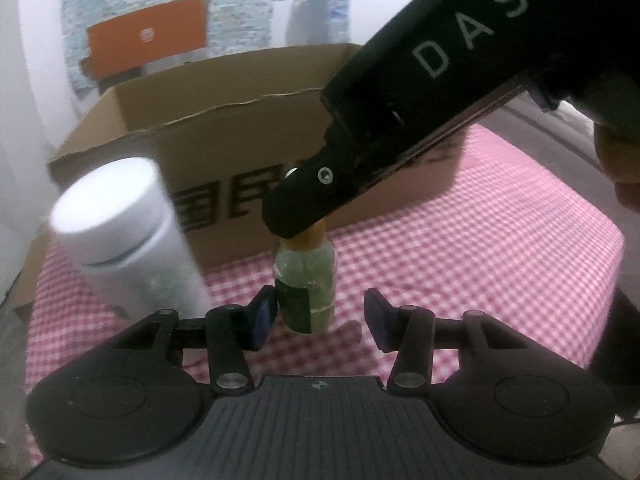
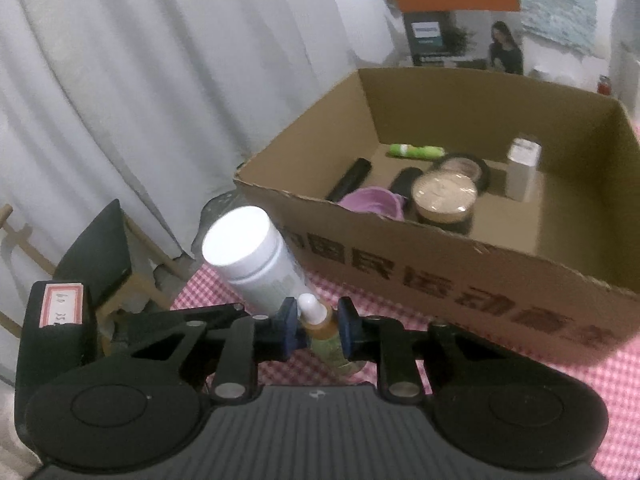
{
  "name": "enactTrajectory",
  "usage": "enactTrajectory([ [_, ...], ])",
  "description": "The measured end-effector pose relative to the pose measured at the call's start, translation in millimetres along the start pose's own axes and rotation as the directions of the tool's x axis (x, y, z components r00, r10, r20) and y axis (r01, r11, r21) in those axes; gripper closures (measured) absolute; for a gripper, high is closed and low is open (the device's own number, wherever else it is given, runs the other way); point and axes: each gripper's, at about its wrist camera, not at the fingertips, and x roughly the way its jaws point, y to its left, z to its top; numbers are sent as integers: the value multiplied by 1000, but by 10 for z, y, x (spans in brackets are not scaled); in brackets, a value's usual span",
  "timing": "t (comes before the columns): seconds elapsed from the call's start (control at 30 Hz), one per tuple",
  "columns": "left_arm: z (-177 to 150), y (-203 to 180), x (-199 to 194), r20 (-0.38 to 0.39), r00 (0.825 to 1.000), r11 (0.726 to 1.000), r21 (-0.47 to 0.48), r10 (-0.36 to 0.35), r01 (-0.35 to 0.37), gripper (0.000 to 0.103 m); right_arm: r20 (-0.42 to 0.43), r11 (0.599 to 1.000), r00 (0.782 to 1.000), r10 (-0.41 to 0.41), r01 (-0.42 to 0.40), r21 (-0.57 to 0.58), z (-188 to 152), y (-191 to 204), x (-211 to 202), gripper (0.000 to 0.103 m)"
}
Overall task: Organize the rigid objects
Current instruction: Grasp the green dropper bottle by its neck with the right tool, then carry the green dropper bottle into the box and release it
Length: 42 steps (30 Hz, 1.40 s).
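A small clear dropper bottle (image 1: pixel 306 280) with an amber collar and white tip stands on the pink checked cloth. My right gripper (image 2: pixel 318 326) is shut on the dropper bottle (image 2: pixel 320 330) at its neck; in the left wrist view it reaches down from the upper right (image 1: pixel 296 208). My left gripper (image 1: pixel 318 316) is open, its pads on either side of the bottle's base, the left pad close to it. A white capped bottle (image 1: pixel 128 236) stands just left, also in the right wrist view (image 2: pixel 256 260).
An open cardboard box (image 2: pixel 460 264) stands behind the bottles on the cloth (image 1: pixel 480 248). It holds a purple bowl (image 2: pixel 374 202), round jars (image 2: pixel 444 196), black tubes, a green tube (image 2: pixel 416 151) and a white bottle (image 2: pixel 522 168). A chair (image 2: pixel 96 256) stands left of the table, by white curtains.
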Motion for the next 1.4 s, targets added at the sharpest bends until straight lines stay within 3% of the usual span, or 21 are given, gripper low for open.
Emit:
enactTrajectory([
  [0.13,-14,-73,-30,0,999,999,23,-41,41,55,1,999,1000,-24,24,29,-75,-74,-102,80],
  [0.33,-19,-90,47,-33,999,998,61,8,-6,55,9,999,999,-46,46,-3,-102,-43,-129,79],
  [0.5,-17,-114,77,-19,1000,996,85,3,-2,56,-13,997,998,-69,69,-37,-104,-8,-46,78],
  [0.6,-13,-132,86,-7,1000,996,91,0,1,61,-15,996,997,-80,79,-46,-111,1,-27,78],
  [0.67,-15,-139,84,-3,1000,996,87,-4,4,71,-14,996,997,-79,79,-46,-111,-2,-25,78],
  [1.03,38,-156,77,1,1000,997,77,6,-6,72,-8,997,997,-78,78,-30,-124,-6,-72,79],
  [1.23,257,-259,-226,24,999,997,70,26,-28,72,47,995,996,-74,77,-65,-66,105,-330,80],
  [1.4,632,-293,-550,97,994,996,69,46,-53,72,133,991,990,-47,63,-120,166,210,-708,80],
])
